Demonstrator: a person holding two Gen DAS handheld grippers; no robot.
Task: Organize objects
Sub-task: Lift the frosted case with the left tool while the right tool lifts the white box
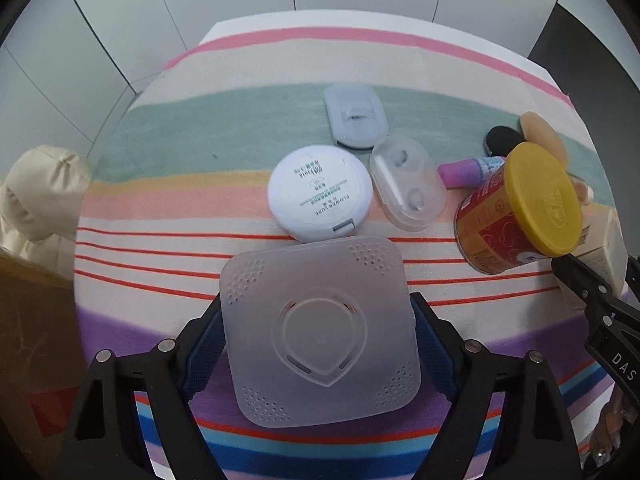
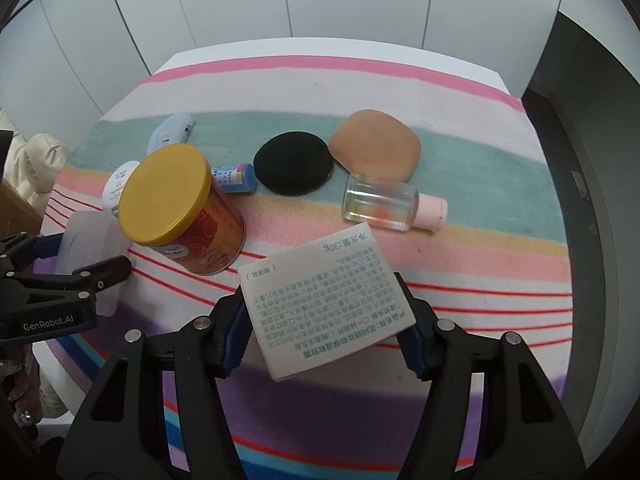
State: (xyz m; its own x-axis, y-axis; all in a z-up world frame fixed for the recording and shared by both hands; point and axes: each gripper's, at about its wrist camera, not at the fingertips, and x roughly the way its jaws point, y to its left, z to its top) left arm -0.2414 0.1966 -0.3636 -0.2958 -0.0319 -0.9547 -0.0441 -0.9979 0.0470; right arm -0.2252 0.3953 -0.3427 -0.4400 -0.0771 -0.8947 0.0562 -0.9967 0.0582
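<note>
My left gripper is shut on a frosted square plastic case, held just above the striped cloth. My right gripper is shut on a small white printed box, tilted over the cloth. A red can with a yellow lid stands between the two grippers; it also shows in the right wrist view. The left gripper with its case shows at the left of the right wrist view. The right gripper's finger shows at the right of the left wrist view.
On the striped cloth lie a white round compact, a clear lens case, a pale blue case, a purple bottle, a black puff, a tan puff and a glass bottle with pink cap. White wall behind.
</note>
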